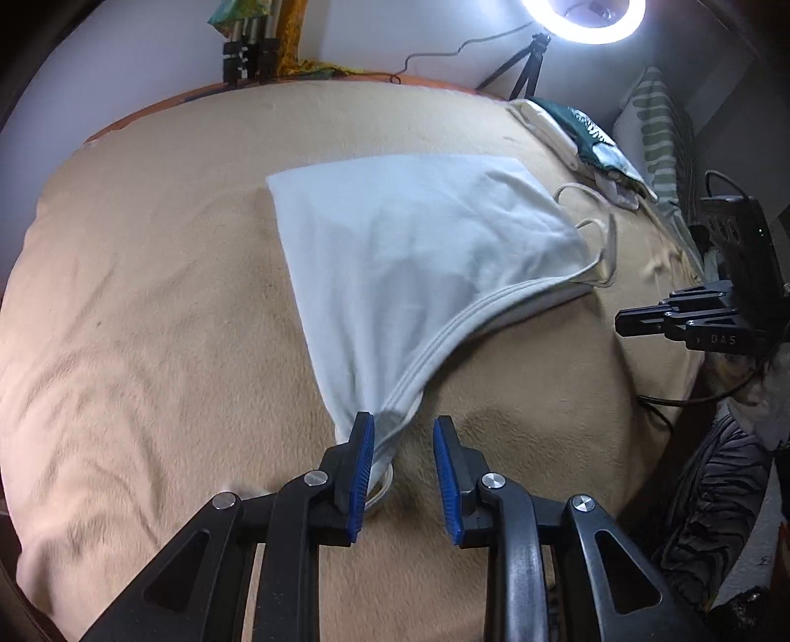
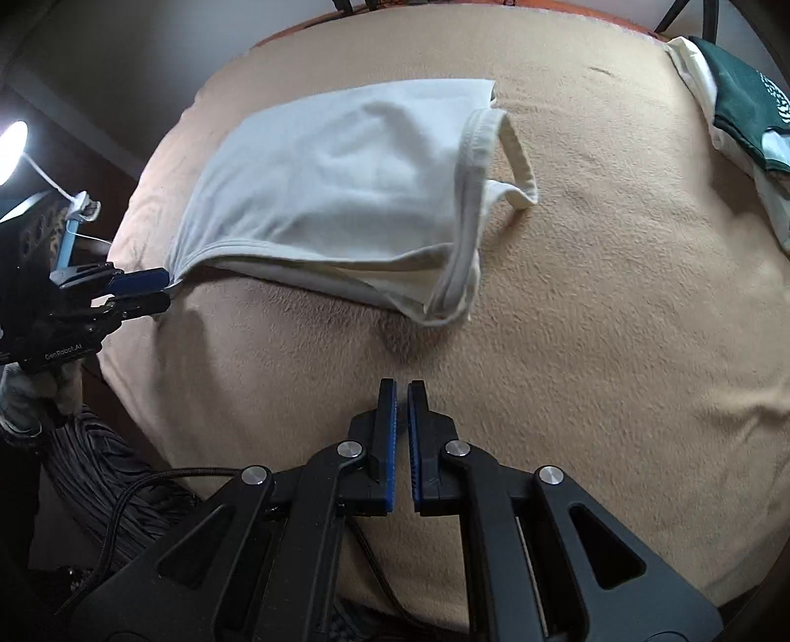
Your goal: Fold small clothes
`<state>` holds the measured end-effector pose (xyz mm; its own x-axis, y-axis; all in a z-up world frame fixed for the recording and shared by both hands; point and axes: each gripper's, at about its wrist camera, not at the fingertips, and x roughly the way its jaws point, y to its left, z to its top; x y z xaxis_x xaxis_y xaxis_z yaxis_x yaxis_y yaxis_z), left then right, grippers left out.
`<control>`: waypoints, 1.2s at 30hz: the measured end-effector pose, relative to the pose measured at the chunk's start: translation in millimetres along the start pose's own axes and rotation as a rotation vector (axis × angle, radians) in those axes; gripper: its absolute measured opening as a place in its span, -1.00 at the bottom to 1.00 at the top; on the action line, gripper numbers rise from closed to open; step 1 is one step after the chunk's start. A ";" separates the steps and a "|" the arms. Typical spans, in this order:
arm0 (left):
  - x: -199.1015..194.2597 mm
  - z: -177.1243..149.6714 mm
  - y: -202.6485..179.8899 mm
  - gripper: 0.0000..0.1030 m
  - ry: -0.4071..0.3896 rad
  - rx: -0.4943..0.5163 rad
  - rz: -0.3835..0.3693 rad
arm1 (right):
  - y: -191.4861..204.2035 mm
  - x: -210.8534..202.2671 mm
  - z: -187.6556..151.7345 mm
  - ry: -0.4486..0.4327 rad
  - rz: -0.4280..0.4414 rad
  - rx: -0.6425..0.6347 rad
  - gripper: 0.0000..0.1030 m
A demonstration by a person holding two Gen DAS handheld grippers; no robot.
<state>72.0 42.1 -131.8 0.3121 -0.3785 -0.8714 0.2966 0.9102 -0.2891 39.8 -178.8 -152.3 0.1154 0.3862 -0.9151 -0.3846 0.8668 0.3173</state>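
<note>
A white tank top [image 1: 419,237] lies on the tan blanket [image 1: 148,296], its body flat and its straps [image 1: 592,222] trailing right. One bottom corner is drawn up taut to my left gripper [image 1: 402,420], bunched against the left finger [image 1: 363,444], where a hem loop hooks around it. The jaws stand apart and the right pad is clear of the cloth. From the right wrist, the tank top [image 2: 335,187] runs to the left gripper [image 2: 165,289] at the bed's left edge. My right gripper [image 2: 401,390] is shut and empty, hovering over bare blanket [image 2: 592,296] short of the garment's near fold.
A pile of folded clothes [image 1: 582,133], with a dark green piece on top [image 2: 740,108], sits at the far right of the bed. A ring light [image 1: 582,20] on a tripod and a striped pillow [image 1: 656,128] stand behind. Dark fabric and cables [image 2: 98,474] lie beside the bed.
</note>
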 end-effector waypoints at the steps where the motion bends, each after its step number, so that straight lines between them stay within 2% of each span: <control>1: -5.8 0.8 0.1 -0.51 -0.018 -0.005 -0.010 | -1.9 -7.2 -0.4 -0.029 0.030 0.007 -0.90; 3: -17.2 2.4 -4.0 -0.51 -0.069 -0.014 -0.015 | -4.5 -26.1 3.1 -0.120 0.093 0.015 -0.90; 5: -22.0 8.9 -8.0 -0.50 -0.110 -0.010 -0.005 | -5.4 -38.1 11.8 -0.196 0.114 0.011 -0.90; 8: -17.7 21.9 -7.2 -0.50 -0.146 -0.038 -0.008 | -8.4 -35.5 35.1 -0.229 0.135 0.031 -0.90; 11: -7.3 34.5 1.7 -0.50 -0.159 -0.078 -0.012 | -5.2 -17.1 55.4 -0.193 0.056 0.029 -0.90; 12: -3.7 36.1 3.2 -0.50 -0.158 -0.083 -0.007 | -4.6 -7.2 62.6 -0.156 -0.007 0.029 -0.90; 14: 1.4 36.6 5.7 -0.50 -0.156 -0.098 -0.003 | -7.1 2.7 67.5 -0.083 -0.052 0.044 -0.90; 16: -2.3 34.5 11.9 -0.49 -0.166 -0.106 0.001 | -4.1 5.0 58.7 -0.027 -0.041 0.023 -0.90; 18: -7.0 33.6 18.5 -0.45 -0.180 -0.117 0.006 | -1.5 3.0 42.9 0.005 -0.069 -0.022 -0.90; 22: -11.7 31.3 31.2 -0.41 -0.198 -0.152 0.005 | -6.6 -10.0 17.6 0.023 -0.009 -0.013 -0.90; 24: -11.4 31.7 32.8 -0.41 -0.202 -0.165 0.002 | -11.3 -22.8 15.5 -0.029 0.037 -0.010 -0.89; 26: -10.4 33.2 28.4 -0.41 -0.207 -0.156 -0.007 | -19.1 -36.9 20.9 -0.120 0.091 0.011 -0.87; 28: -7.9 34.5 21.5 -0.41 -0.207 -0.136 -0.014 | -31.9 -44.6 35.6 -0.196 0.121 0.053 -0.66; 29: -5.4 34.6 17.6 -0.41 -0.202 -0.125 -0.017 | -35.8 -45.0 42.7 -0.226 0.130 0.070 -0.41; 30: -2.3 34.2 14.0 -0.41 -0.196 -0.114 -0.017 | -42.7 -45.1 51.9 -0.269 0.130 0.094 -0.30; 31: 0.2 33.3 11.2 -0.41 -0.188 -0.108 -0.017 | -47.9 -43.2 60.0 -0.300 0.129 0.119 -0.30; 34: 10.9 30.2 6.3 -0.41 -0.153 -0.088 -0.012 | -62.4 -28.7 81.3 -0.311 0.162 0.195 -0.30; 36: 16.3 28.4 4.5 -0.41 -0.134 -0.074 -0.005 | -67.2 -16.6 94.7 -0.299 0.152 0.212 -0.30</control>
<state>104.1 35.3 -136.1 0.4303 -0.3976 -0.8105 0.2323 0.9163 -0.3262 150.6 -213.7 -134.9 0.3456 0.5629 -0.7508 -0.2236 0.8265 0.5167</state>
